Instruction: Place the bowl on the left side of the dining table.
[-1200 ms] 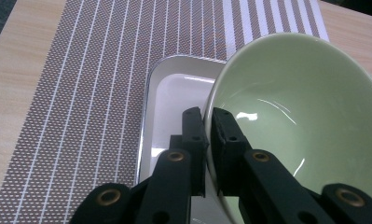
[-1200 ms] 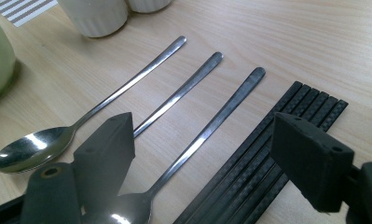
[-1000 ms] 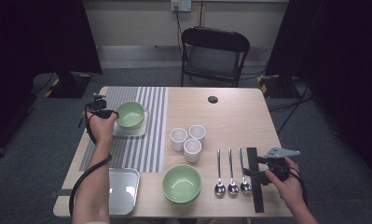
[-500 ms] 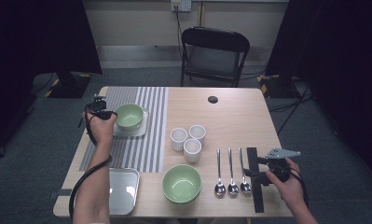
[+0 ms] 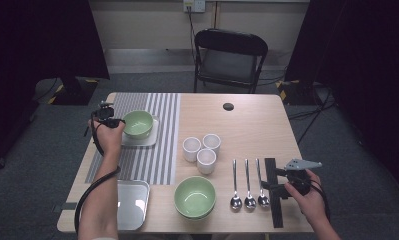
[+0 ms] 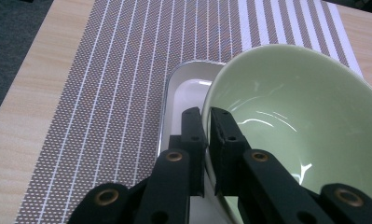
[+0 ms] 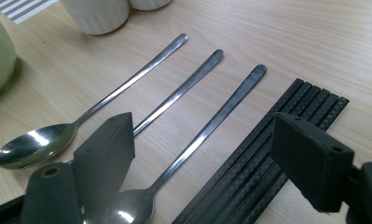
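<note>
Left gripper (image 6: 206, 140) pinches the green bowl (image 6: 295, 121) by its thin rim over the white tray (image 6: 186, 91), so the bowl may slip; right gripper (image 7: 207, 154) hangs wide open over the spoons (image 7: 127, 95).

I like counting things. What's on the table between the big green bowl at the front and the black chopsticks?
Three metal spoons lie side by side between the front green bowl and the black chopsticks, seen in the high view.
</note>
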